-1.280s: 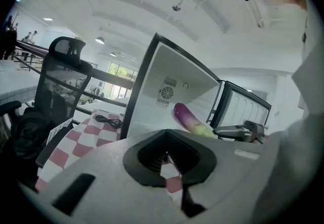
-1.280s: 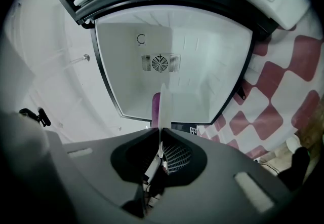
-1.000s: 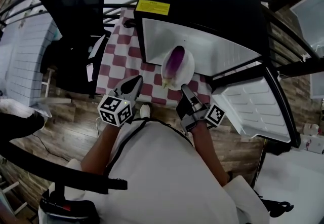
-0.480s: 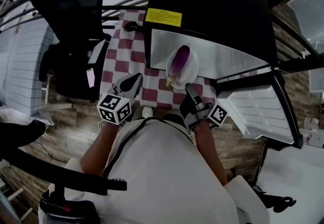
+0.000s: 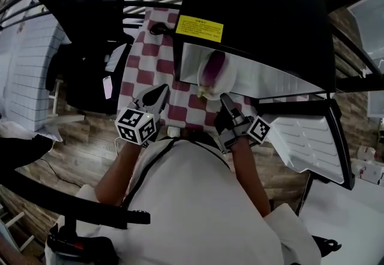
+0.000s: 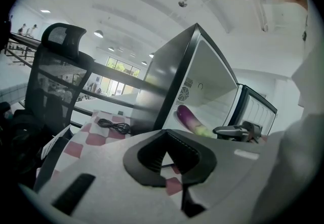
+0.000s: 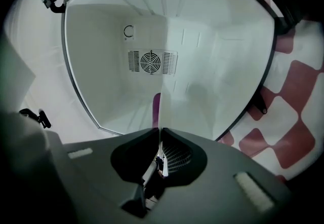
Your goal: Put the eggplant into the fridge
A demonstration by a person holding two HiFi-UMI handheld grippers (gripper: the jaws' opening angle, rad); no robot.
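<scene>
Purple eggplant (image 5: 211, 68), probably slippery, lies loose ahead of my right claw (image 5: 224, 98), which clenches the plate (image 5: 227, 78) by its rim; left claw (image 5: 162, 89) closed, empty.

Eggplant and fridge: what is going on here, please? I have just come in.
A person with a gripper in each hand is loading a small black fridge, which stands on a checkered tablecloth with its door swung open. The right gripper has its fingers closed on the rim of a white plate that carries the eggplant, and the plate is at the fridge's open front. The left gripper is beside it, shut and empty.
</scene>
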